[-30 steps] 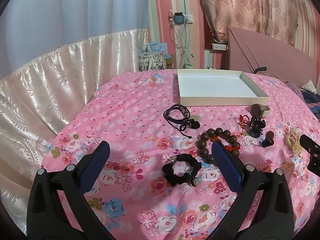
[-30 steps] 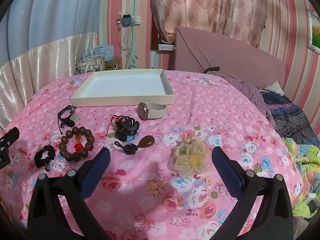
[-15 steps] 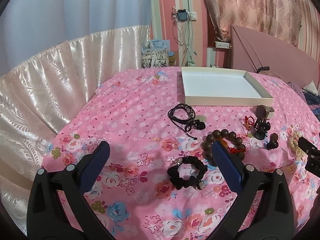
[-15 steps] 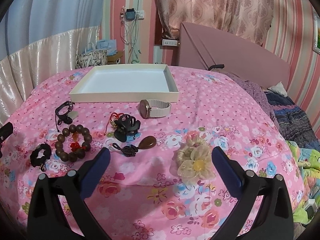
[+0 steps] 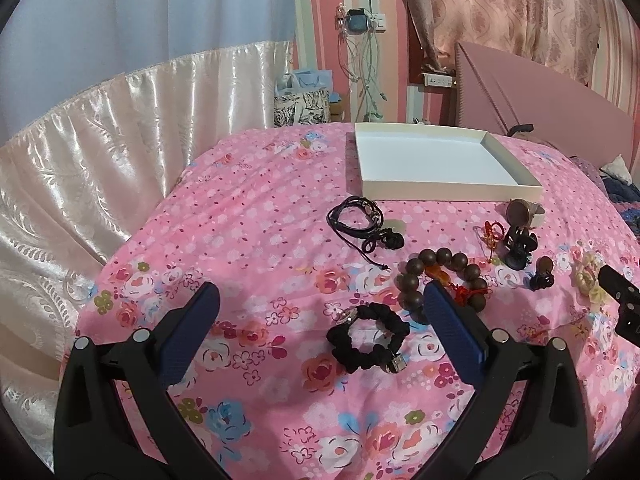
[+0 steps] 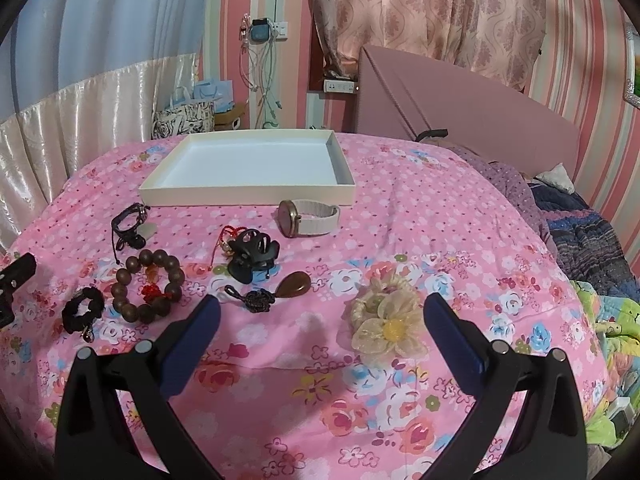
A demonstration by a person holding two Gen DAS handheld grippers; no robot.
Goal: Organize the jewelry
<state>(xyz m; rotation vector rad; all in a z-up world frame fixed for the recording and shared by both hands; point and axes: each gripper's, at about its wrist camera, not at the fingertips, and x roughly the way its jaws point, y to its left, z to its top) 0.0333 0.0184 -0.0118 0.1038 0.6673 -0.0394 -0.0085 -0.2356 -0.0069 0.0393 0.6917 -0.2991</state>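
Approach stage, both grippers empty over the bed, nothing yet in the tray.

You held the left gripper (image 5: 320, 312) wide open, nothing between its jaws, with the black scrunchie (image 5: 367, 338) lying just ahead, nearer its right finger; best practice was to centre on it first, clear of the wooden bead bracelet (image 5: 442, 278) just beside it. Your right gripper (image 6: 320, 320) was equally wide and empty, the cream fabric flower (image 6: 387, 326) close to its right finger. The white tray (image 6: 248, 195) sat bare at the far side of the bed (image 5: 248, 220).
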